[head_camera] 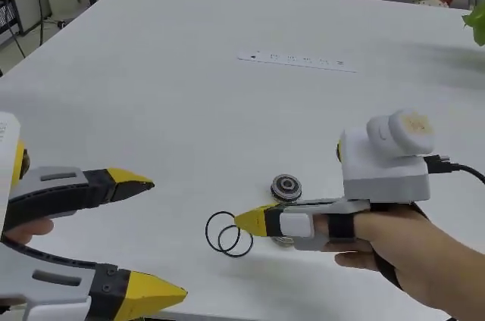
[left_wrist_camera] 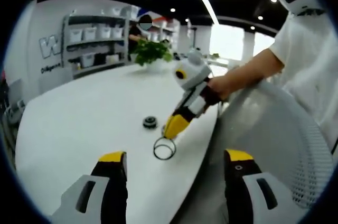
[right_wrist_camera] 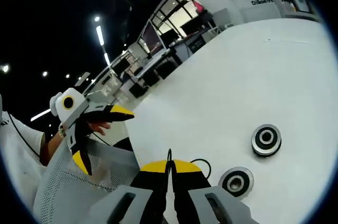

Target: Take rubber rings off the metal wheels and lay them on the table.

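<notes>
- Left gripper [head_camera: 155,236] sits at the near left of the white table [head_camera: 151,71], its yellow-tipped jaws spread wide apart with nothing between them.
- Over on the right, a hand [head_camera: 402,241] holds the right gripper [head_camera: 246,220] low to the table, pointing left.
- Its jaws are pressed together, and the right gripper view shows a thin black edge nipped between the tips: it is clamped on one of the rubber rings [head_camera: 228,234].
- Those two black rings overlap each other flat on the table, just left of the right gripper's tip and touching it; which of the two is pinched, I cannot tell.
- One metal wheel [head_camera: 286,187] lies flat just beyond the right gripper, apart from the rings.
- A second metal wheel [right_wrist_camera: 236,180] lies right beside that gripper's jaws, partly tucked under it in the head view.
</notes>
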The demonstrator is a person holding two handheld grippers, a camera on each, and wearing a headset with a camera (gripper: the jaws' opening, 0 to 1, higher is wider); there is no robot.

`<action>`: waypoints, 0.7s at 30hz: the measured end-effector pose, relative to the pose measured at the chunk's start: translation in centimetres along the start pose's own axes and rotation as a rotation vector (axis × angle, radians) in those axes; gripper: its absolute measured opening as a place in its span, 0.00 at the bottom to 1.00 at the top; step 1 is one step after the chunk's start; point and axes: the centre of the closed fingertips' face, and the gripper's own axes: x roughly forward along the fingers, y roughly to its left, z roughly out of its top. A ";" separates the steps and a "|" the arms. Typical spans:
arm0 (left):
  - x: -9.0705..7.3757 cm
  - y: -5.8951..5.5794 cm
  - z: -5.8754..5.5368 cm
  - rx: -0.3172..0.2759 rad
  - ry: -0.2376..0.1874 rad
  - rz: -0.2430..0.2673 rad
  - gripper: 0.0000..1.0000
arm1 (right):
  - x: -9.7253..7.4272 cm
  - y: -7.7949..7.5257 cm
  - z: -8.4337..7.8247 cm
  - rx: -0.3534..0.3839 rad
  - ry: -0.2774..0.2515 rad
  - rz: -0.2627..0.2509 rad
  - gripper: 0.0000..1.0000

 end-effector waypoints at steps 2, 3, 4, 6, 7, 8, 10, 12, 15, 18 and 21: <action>0.0 0.0 0.0 0.001 0.001 0.002 0.76 | 0.2 -0.3 -0.3 -0.006 0.003 -0.008 0.00; 0.0 0.0 0.0 0.001 0.001 0.002 0.76 | 0.3 -0.4 -0.3 -0.009 0.003 -0.010 0.00; 0.0 0.0 0.0 0.001 0.002 0.002 0.76 | 0.4 -0.4 -0.4 -0.012 0.003 -0.011 0.00; 0.0 0.0 0.0 0.000 0.001 -0.001 0.76 | 0.6 -0.5 -0.5 -0.013 0.004 -0.014 0.00; 0.0 0.0 0.0 -0.001 0.000 -0.001 0.76 | 0.6 -0.5 -0.5 -0.013 0.003 -0.016 0.00; 0.0 -0.1 0.0 -0.002 -0.001 -0.002 0.75 | 0.6 -0.6 -0.6 -0.012 0.001 -0.016 0.00; 0.0 -0.1 0.0 -0.002 -0.003 -0.003 0.75 | 0.7 -0.7 -0.6 -0.017 0.002 -0.021 0.00; 0.0 -0.1 0.0 -0.005 -0.003 -0.005 0.75 | 0.8 -0.8 -0.8 -0.019 0.011 -0.028 0.00; 0.0 -0.2 0.0 -0.003 -0.001 -0.007 0.75 | 0.9 -1.1 -1.1 -0.021 0.019 -0.040 0.00; 0.0 -0.2 0.0 -0.004 -0.001 -0.007 0.75 | 1.0 -1.5 -1.1 -0.015 0.020 -0.059 0.00; 0.0 -0.2 0.0 -0.006 -0.002 -0.008 0.75 | 1.0 -1.9 -1.0 -0.020 0.011 -0.077 0.00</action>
